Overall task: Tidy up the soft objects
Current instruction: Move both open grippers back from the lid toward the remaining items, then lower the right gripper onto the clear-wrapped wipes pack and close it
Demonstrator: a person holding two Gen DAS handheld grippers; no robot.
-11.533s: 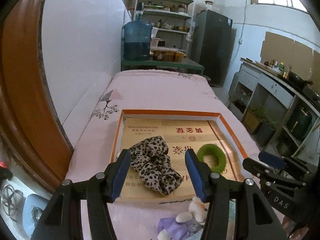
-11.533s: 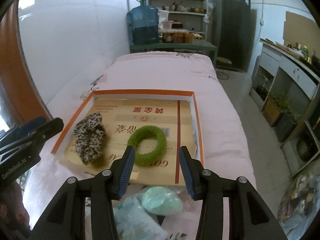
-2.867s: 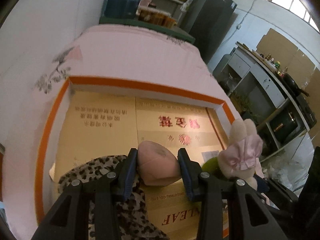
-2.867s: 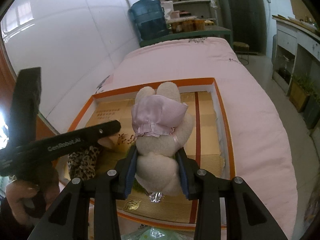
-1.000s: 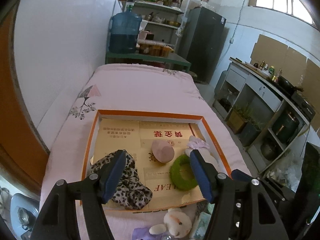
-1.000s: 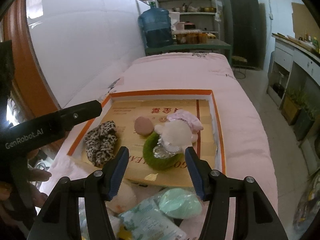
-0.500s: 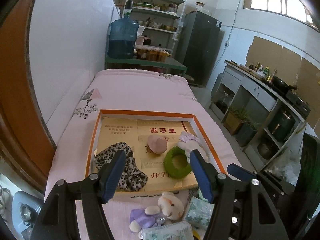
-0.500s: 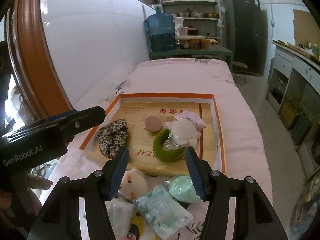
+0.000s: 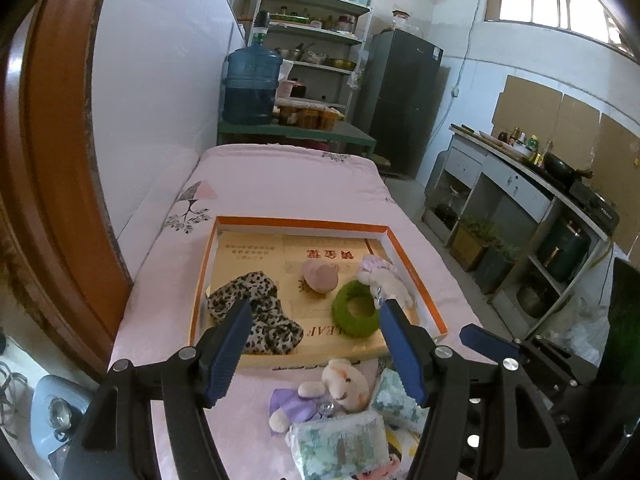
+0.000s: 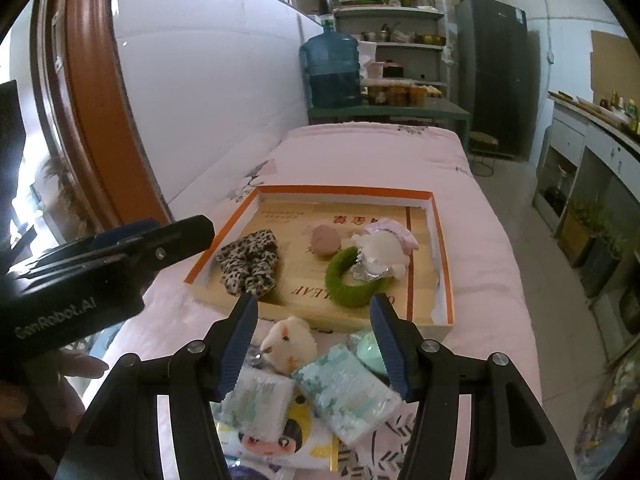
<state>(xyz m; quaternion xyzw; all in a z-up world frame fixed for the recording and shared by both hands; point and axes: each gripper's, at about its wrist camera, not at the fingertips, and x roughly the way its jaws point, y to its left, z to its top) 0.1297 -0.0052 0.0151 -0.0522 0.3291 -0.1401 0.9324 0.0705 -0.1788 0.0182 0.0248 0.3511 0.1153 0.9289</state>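
Black left claw (image 10: 120, 256) reads "GenRobot.AI".

A cartoon-face cloth (image 10: 276, 440) lies half hidden under tissue packs (image 10: 344, 392).

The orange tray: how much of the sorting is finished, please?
Done: orange tray holds leopard scrunchie, pink ball, green ring and bunny. In hand: nothing; both tools, left and right, are open. Left: white plush, tissue packs, mint ball.
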